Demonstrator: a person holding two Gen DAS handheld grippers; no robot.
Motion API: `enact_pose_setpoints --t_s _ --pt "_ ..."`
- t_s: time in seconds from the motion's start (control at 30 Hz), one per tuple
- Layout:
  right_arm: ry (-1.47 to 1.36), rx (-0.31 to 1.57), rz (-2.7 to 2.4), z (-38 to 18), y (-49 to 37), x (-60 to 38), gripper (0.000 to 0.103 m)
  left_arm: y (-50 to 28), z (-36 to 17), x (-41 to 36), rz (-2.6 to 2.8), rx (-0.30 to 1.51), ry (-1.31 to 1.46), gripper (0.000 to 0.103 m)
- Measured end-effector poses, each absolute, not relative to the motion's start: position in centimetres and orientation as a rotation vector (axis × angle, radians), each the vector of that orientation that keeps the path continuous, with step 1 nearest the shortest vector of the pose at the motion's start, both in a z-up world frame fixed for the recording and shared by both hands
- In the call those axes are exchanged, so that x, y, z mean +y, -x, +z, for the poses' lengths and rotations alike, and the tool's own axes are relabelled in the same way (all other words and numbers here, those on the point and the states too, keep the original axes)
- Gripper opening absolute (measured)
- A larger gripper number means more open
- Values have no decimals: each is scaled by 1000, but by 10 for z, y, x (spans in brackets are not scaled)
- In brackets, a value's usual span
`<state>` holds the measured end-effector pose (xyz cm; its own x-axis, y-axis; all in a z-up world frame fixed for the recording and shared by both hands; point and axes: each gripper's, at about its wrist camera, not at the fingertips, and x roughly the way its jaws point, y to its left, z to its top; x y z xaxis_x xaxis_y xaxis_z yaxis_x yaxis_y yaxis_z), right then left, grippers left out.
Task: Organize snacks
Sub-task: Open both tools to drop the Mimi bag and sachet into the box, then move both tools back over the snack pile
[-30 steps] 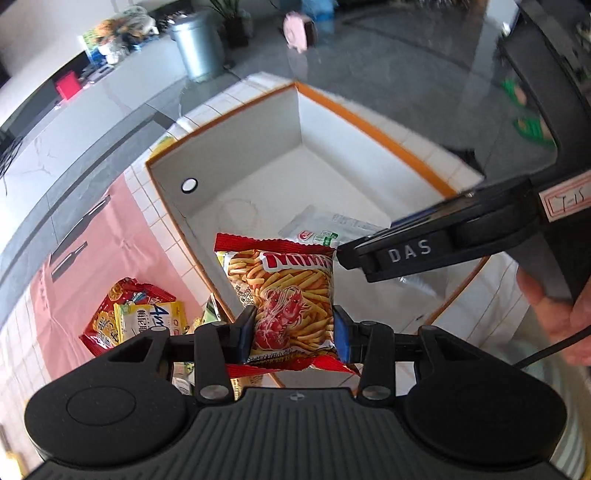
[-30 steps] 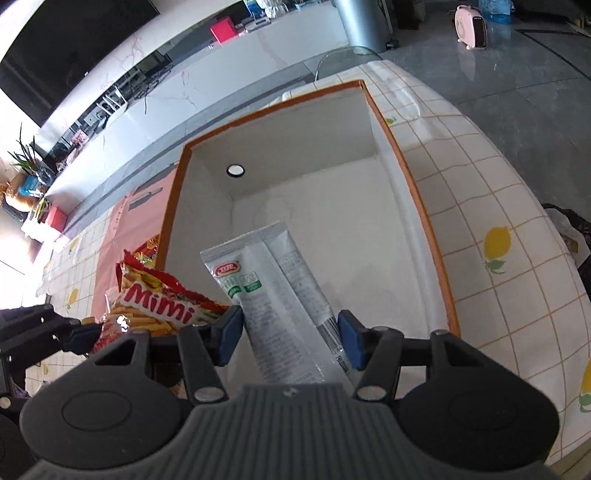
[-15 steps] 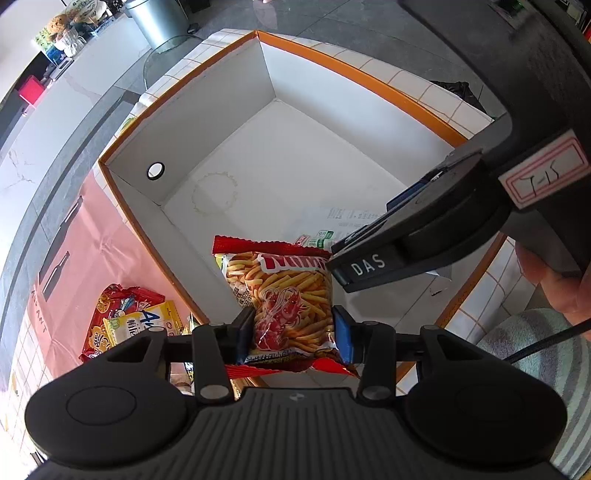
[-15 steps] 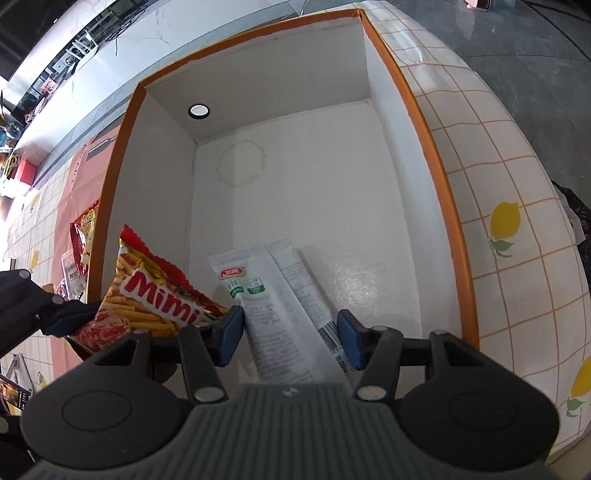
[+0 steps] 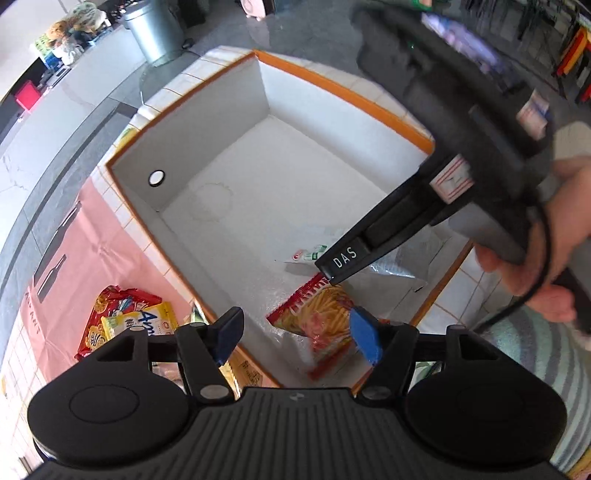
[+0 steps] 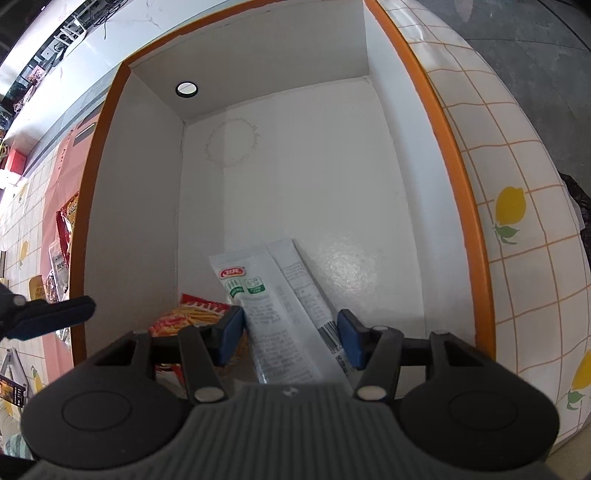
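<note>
A white box with an orange rim (image 5: 343, 92) stands on the tiled table; it also shows in the right wrist view (image 6: 458, 177). My left gripper (image 5: 297, 334) is open above the box's near corner. The red Mimi snack bag (image 5: 325, 314) lies on the box floor below it, also visible in the right wrist view (image 6: 192, 314). My right gripper (image 6: 290, 334) is shut on a long white snack packet (image 6: 280, 295), held low inside the box. In the left wrist view the right gripper's black body (image 5: 406, 218) covers most of that packet (image 5: 310, 254).
Outside the box to the left, on a pink mat (image 5: 92, 251), lie a red snack bag (image 5: 110, 306) and a yellow packet (image 5: 144, 321). More packets lie by the box's left wall (image 6: 61, 258). A metal bin (image 5: 155, 29) stands on the floor beyond.
My left gripper has opened and the Mimi bag has dropped onto the box floor. My right gripper has moved lower into the box with the white packet.
</note>
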<state>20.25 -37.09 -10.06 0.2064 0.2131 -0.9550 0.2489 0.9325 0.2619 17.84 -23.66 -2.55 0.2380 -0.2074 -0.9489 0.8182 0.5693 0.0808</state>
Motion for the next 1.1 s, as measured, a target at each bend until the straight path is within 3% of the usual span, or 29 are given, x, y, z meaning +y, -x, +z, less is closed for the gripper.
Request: enact_pose_setpoints --t_s 0.43,0.73,1.1 --pt "-311 1344 -86 -77 -191 -350 63 -148 27 -149 -639 1003 -392 77" --pt "-242 1133 7 -17 -150 -302 63 -126 47 -70 -481 921 -132 77" --pt "32 934 249 17 -109 -206 63 -98 35 -20 -474 876 -190 77"
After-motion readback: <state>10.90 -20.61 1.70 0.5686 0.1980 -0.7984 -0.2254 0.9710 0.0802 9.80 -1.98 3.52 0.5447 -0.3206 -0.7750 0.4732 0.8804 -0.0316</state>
